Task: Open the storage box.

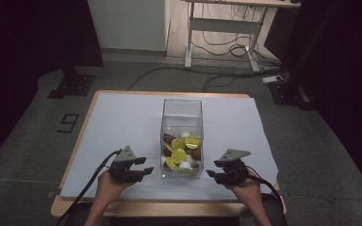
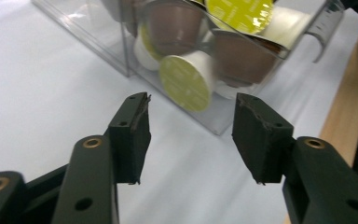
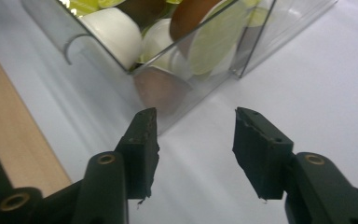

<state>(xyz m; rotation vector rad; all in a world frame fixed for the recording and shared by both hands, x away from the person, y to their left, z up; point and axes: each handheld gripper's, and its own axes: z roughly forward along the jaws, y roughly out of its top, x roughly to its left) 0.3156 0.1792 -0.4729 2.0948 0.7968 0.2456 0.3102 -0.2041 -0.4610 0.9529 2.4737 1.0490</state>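
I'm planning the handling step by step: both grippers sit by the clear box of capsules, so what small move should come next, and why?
Probably bring both grippers inward to the clear box. The left gripper and right gripper flank its near end with jaws open, holding nothing and apart from its walls. The capsules lie low inside tall walls, so steadying or gripping the box looks easier than reaching in.

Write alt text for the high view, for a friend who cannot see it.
A clear plastic box holding green-lidded, brown and white capsules stands on a white-covered table. A person's hands hold an open left gripper and right gripper on either side of it, touching nothing.
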